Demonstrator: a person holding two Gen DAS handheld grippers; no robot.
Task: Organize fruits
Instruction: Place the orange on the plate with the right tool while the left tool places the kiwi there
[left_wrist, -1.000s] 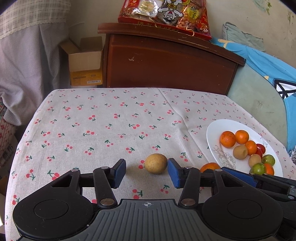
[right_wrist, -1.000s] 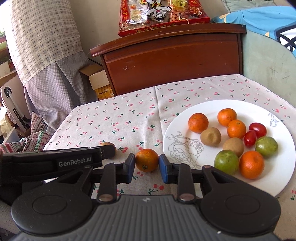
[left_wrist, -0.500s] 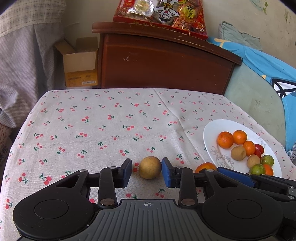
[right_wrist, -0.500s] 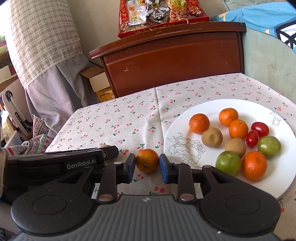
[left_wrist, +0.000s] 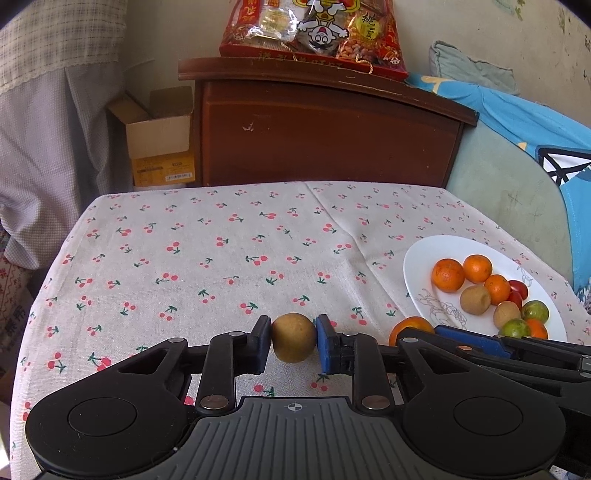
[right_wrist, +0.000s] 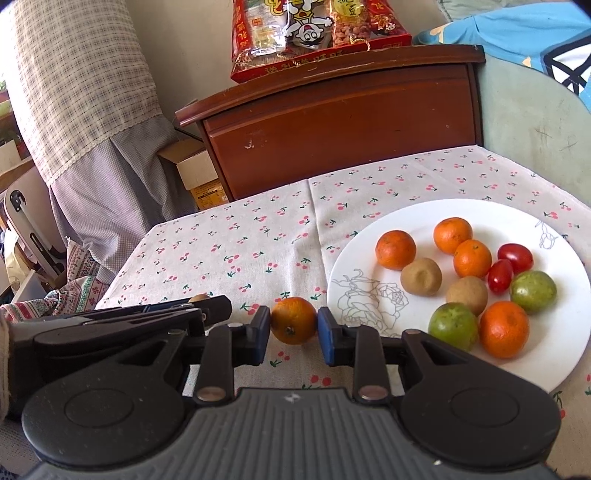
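Got my left gripper (left_wrist: 293, 343) clenched on the brown fruit (left_wrist: 293, 342) and right gripper (right_wrist: 294, 326) on the tangerine (right_wrist: 294, 320), both small, light and squishy, so I'd pinch gently across the middle.

A red snack bag (left_wrist: 314, 33) at twelve o'clock, atop a wooden cabinet (left_wrist: 325, 125), shows the yellow Chinese characters 挑逗 on an inner packet. A yellow label on a cardboard box (left_wrist: 162, 147) at ten o'clock is too small to read.

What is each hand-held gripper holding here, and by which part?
The left hand-held gripper clamps the brown round fruit across its middle, pads on opposite sides. The right hand-held gripper likewise grips the orange by its sides.
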